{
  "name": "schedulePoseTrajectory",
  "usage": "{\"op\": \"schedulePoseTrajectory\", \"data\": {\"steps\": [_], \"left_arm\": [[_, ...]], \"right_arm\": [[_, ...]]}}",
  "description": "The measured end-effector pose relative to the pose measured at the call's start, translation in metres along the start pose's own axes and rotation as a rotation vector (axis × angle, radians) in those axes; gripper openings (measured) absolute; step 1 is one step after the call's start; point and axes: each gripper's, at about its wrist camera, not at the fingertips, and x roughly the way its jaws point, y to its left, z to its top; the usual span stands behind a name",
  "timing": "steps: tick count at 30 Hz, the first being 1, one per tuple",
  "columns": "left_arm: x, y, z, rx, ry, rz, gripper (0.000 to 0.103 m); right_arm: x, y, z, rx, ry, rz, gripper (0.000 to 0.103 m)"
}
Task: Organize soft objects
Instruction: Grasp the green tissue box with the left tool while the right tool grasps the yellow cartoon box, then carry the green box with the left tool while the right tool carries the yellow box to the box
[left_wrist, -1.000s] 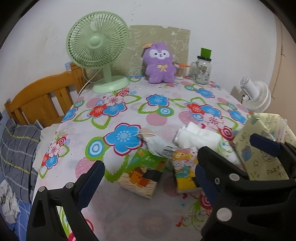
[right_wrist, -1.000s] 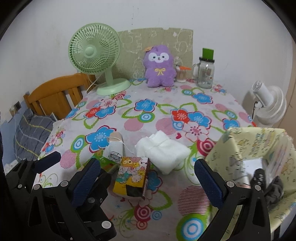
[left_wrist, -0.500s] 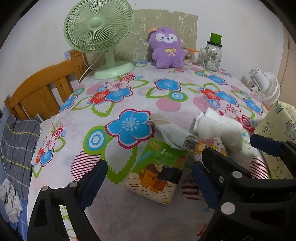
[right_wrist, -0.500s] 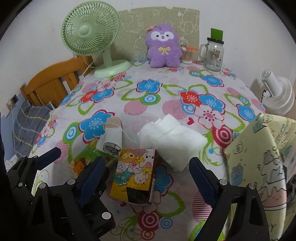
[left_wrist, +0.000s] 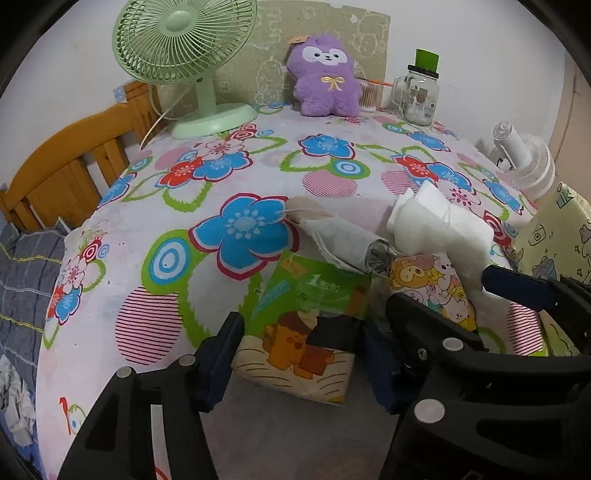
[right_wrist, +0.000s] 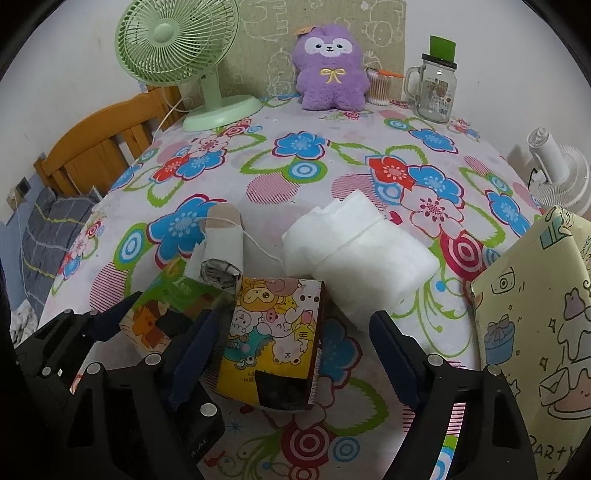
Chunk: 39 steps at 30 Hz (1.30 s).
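A green tissue pack lies at the table's near edge, between the open jaws of my left gripper. A yellow cartoon tissue pack lies to its right, between the open jaws of my right gripper. Neither pack is gripped. A rolled grey-white cloth tied with string and a folded white cloth bundle lie just beyond the packs. A purple plush toy sits upright at the table's far edge. The yellow pack also shows in the left wrist view.
A pale yellow cartoon-print fabric bin stands at the right edge. A green desk fan, a glass mug jar and a cotton swab cup stand at the back. A white fan is off right, a wooden bed frame left.
Both grippers have moved forward and down toward the table. The green pack now lies between the left jaws, the yellow pack between the right jaws. Nothing has been taken hold of.
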Motion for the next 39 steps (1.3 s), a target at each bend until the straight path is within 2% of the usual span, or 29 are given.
{"op": "schedulePoseTrajectory", "data": {"steps": [7,9,11,15,22,39], "left_arm": [[-0.005,0.0,-0.005,0.007,-0.006,0.011,0.06],[-0.008,0.001,-0.009,0.006,-0.008,0.016,0.06],[-0.011,0.002,-0.012,0.002,-0.005,0.019,0.06],[-0.016,0.002,-0.017,-0.004,0.001,0.021,0.06],[-0.026,-0.003,-0.023,-0.02,-0.009,0.014,0.059],[-0.066,-0.026,-0.02,-0.044,-0.081,-0.002,0.059]], "right_arm": [[-0.001,0.004,-0.003,-0.01,0.01,0.003,0.081],[0.001,0.006,-0.006,-0.011,0.012,-0.004,0.068],[0.004,0.006,-0.008,0.008,0.037,0.019,0.061],[0.004,0.01,-0.012,0.002,0.052,0.033,0.053],[-0.007,0.009,-0.018,-0.009,0.047,0.049,0.05],[-0.058,-0.006,-0.023,-0.004,-0.054,0.038,0.05]]}}
